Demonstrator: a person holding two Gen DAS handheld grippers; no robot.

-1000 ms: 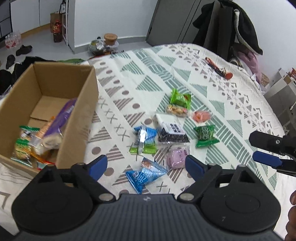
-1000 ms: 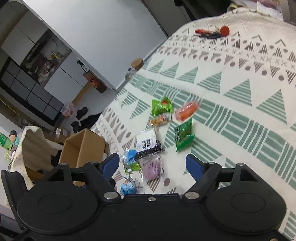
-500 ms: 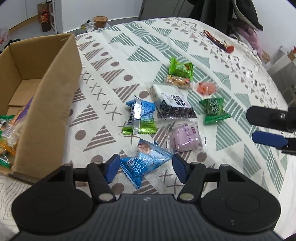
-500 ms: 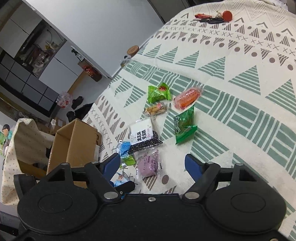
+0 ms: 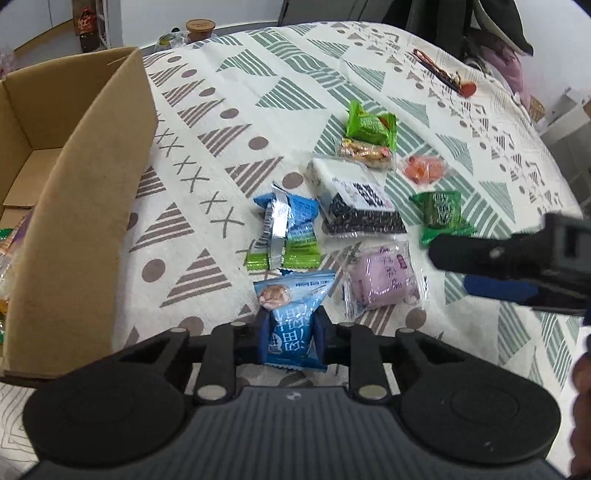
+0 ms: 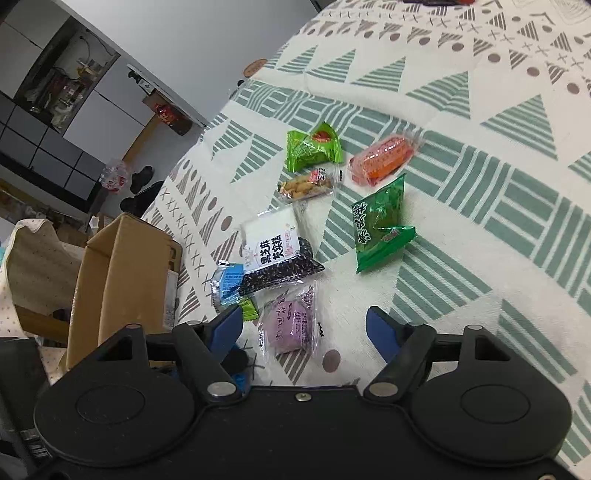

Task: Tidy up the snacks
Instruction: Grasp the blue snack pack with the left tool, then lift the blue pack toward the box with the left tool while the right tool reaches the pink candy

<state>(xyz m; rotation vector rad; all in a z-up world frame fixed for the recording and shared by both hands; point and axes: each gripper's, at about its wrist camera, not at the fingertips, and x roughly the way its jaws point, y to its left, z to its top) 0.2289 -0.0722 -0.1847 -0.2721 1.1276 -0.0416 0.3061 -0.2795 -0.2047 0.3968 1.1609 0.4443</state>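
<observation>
My left gripper [image 5: 290,334] is shut on a blue snack packet [image 5: 291,314] lying on the patterned cloth. The cardboard box [image 5: 74,206] stands to its left with snacks inside. Ahead lie a blue-and-green packet [image 5: 286,230], a black-and-white sesame pack [image 5: 356,201], a purple pack [image 5: 384,282], a dark green packet [image 5: 441,212], an orange snack [image 5: 424,168], a nut pack [image 5: 365,151] and a bright green packet [image 5: 371,125]. My right gripper [image 6: 304,326] is open, its fingers either side of the purple pack [image 6: 291,325] and just above it.
The box [image 6: 118,277] sits at the table's left edge in the right wrist view. A red-and-black item [image 5: 447,77] lies at the far end of the cloth. A coat on a chair [image 5: 480,26] stands beyond the table.
My left gripper moved forward and closed on the blue snack packet. My right gripper moved down and closer to the purple pack, staying open.
</observation>
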